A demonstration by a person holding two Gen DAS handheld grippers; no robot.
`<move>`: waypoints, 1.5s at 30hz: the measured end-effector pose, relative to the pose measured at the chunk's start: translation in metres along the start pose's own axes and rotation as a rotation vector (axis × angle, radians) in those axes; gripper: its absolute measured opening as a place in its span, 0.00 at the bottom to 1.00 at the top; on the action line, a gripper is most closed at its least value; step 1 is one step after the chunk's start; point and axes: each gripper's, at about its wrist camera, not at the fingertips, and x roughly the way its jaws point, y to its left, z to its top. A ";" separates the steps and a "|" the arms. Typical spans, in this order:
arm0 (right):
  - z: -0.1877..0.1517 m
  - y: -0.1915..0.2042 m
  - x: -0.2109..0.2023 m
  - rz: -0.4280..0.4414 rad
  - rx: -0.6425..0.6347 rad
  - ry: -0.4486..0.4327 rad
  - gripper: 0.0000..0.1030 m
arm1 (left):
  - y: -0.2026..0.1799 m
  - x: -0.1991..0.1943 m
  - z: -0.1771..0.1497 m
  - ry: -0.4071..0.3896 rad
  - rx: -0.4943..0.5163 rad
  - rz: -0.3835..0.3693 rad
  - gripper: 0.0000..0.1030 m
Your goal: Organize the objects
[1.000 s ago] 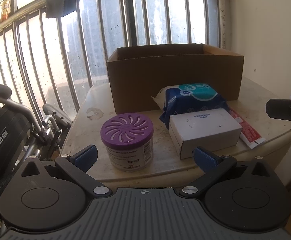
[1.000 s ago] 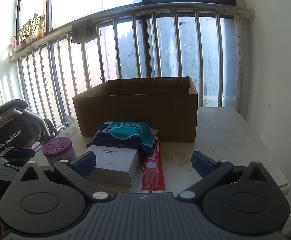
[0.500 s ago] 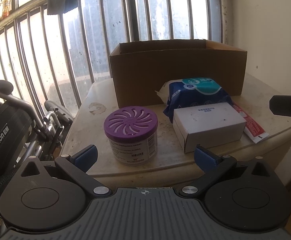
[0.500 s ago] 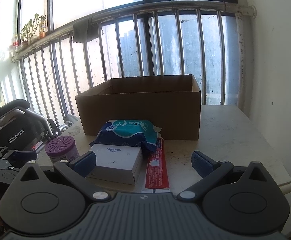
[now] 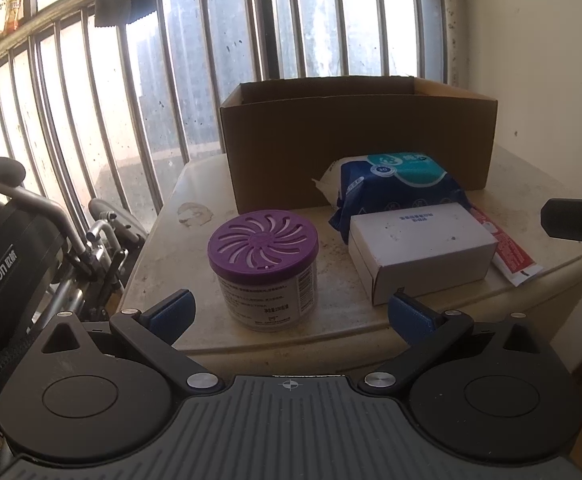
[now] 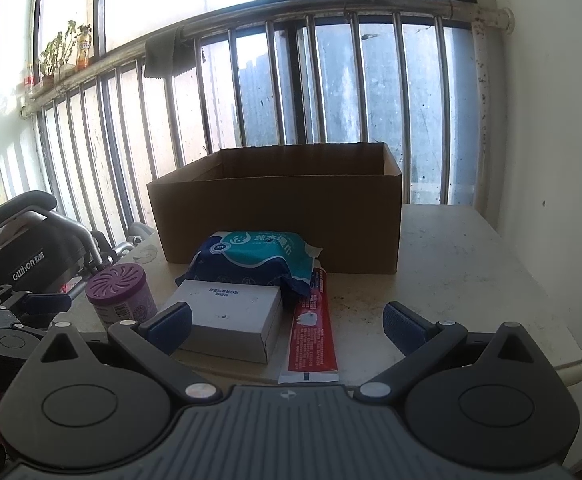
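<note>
Left gripper [image 5: 289, 310]: jaws spread wide, holding nothing, level with the near edge of the table [image 5: 531, 184]. The purple-lidded jar [image 5: 265, 268] stands upright directly ahead of the gap between the blue pads [image 5: 173, 312], close to the near edge. Compared with one second ago, the jar sits larger and more centred in the left wrist view, and the box rim reads lower against the window bars; the gripper has closed in on the table and shifted slightly.

Right gripper [image 6: 287, 328]: jaws likewise released, empty, in front of the table edge. The red tube [image 6: 313, 324] lies flat ahead of the gap, pointing toward the cardboard box [image 6: 279, 220]. Against the earlier right wrist views the whole table group appears nearer and the tube now falls closer to the centre line of the jaws.

Task items, all on the table outside the box: the jar at the left; the white carton [image 6: 229, 320] beside it; the blue wipes pack [image 6: 257, 258] behind the carton, resting against the box front; the tube along the carton's right side. None has changed place relative to the others over the last second. The box stands open at the back of the table, by the window bars [image 6: 251, 88]; its inside is not visible.

A folded wheelchair [image 5: 7, 248] stands left of the table.
</note>
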 end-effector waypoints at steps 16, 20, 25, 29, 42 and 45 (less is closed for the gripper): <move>0.001 0.000 0.000 0.005 0.001 -0.001 1.00 | 0.004 0.003 0.000 0.003 -0.011 0.007 1.00; 0.001 0.000 0.000 0.005 0.004 -0.001 1.00 | 0.004 0.003 0.000 0.003 -0.012 0.008 1.00; 0.001 0.000 0.000 0.005 0.005 -0.002 1.00 | 0.005 0.002 0.001 0.004 -0.013 0.008 1.00; 0.001 -0.001 -0.001 0.005 0.006 -0.001 1.00 | 0.005 0.002 0.001 0.002 -0.014 0.009 1.00; 0.002 -0.001 -0.001 0.002 0.011 0.000 1.00 | 0.005 0.003 0.001 0.002 -0.016 0.000 1.00; 0.002 -0.002 -0.001 -0.001 0.014 0.000 1.00 | 0.006 0.003 0.001 0.002 -0.024 -0.006 1.00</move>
